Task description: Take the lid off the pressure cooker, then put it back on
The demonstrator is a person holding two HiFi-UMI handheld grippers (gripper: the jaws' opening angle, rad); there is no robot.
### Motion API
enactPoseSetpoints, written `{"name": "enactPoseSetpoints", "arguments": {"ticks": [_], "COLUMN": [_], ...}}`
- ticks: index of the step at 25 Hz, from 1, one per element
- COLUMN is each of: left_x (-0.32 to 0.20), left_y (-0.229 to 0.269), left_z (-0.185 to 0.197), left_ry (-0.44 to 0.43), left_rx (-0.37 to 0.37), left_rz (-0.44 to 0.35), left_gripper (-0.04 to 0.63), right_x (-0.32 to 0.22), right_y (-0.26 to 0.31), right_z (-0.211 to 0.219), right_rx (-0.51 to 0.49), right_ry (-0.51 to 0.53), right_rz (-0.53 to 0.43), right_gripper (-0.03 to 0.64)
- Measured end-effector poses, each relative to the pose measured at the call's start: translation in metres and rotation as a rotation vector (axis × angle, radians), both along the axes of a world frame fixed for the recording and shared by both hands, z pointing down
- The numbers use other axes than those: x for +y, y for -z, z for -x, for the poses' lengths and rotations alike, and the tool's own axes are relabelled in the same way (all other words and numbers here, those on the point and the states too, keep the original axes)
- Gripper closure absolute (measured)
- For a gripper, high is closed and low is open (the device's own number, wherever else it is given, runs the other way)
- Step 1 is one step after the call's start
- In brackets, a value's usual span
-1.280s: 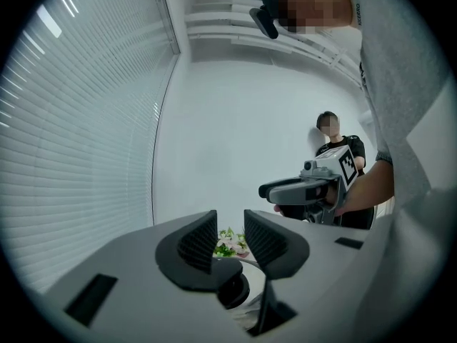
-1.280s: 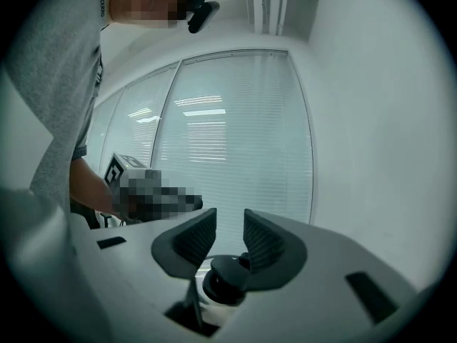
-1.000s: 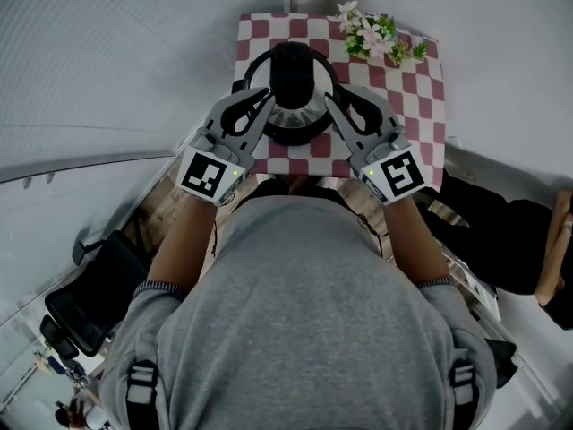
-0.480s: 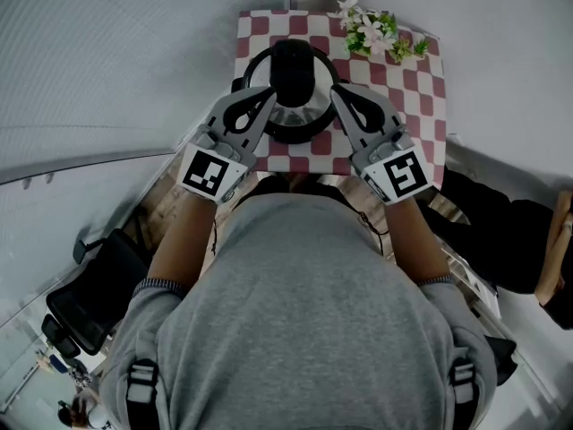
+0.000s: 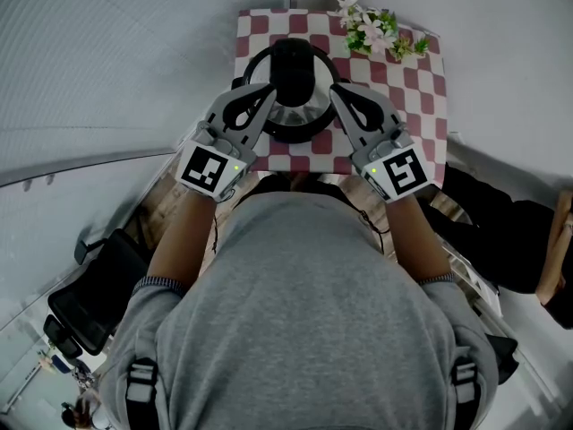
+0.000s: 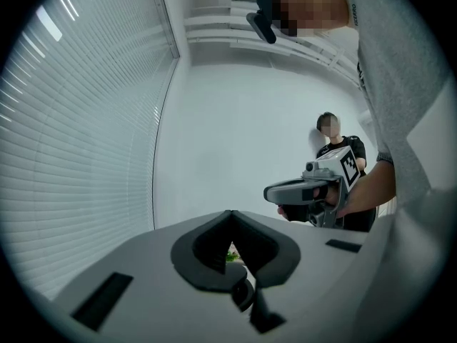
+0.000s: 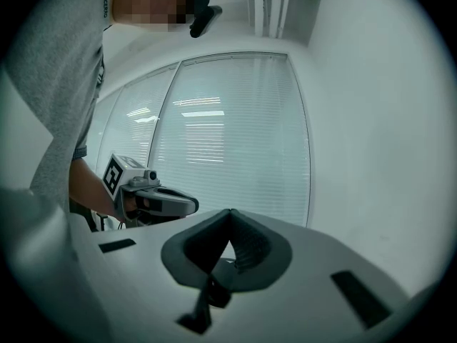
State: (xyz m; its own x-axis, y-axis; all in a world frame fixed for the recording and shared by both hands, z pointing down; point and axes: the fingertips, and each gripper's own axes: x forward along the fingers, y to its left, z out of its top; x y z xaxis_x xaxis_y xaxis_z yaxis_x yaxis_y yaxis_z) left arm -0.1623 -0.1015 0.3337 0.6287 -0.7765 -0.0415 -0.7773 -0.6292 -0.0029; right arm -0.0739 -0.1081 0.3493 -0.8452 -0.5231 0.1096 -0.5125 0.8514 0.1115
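From the head view, the lid is sitting on the pressure cooker, with the left gripper and right gripper flanking it. Left gripper view: its jaws are pressing together, empty. Right gripper view: likewise, so lifting seemingly isn't starting yet.

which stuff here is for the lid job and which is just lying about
For the job:
cooker
lid
left tool and right tool, both shut, either side of the lid

Lying about:
flowers
checked cloth
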Motion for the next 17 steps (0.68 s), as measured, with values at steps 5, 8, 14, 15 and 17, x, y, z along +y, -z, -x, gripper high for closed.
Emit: {"name": "enactPoseSetpoints", "arguments": {"ticks": [5,8,14,15,17], "left_x": [-0.0001,0.0004,0.0005,0.0007,0.0013], "left_y": [-0.0067,-0.0055,-0.0046,-0.0045,-0.0046], "left_z": [0.0026,0.0023,0.0032,0.0033,0.0034], "left_ry": [-0.001,-0.004,-0.001,-0.001,-0.003], "left_rx": [-0.026,-0.019,-0.021,-0.020,-0.018], "left_rz": [0.028,0.019,0.022,0.022,0.022], "left_gripper": [0.578,0.578,0.578,0.578,0.578], "right_x": [-0.0020,-0.0022,-0.0003,-0.0002,-0.0002], "right_y": [0.0012,0.0029,-0.0008,0.0009,0.0050], "right_z": [0.0008,0.0015,0.0012,0.0019,0.0037], "right_rx": [-0.007,-0.015,0.005,-0.002,-0.020], "right_ry": [-0.003,-0.008,0.001,0.000,-0.006], "right_rz": [0.006,0.005,0.004,0.002,-0.002], "right_gripper": [0.611,0.611,0.611,0.611,0.611]}}
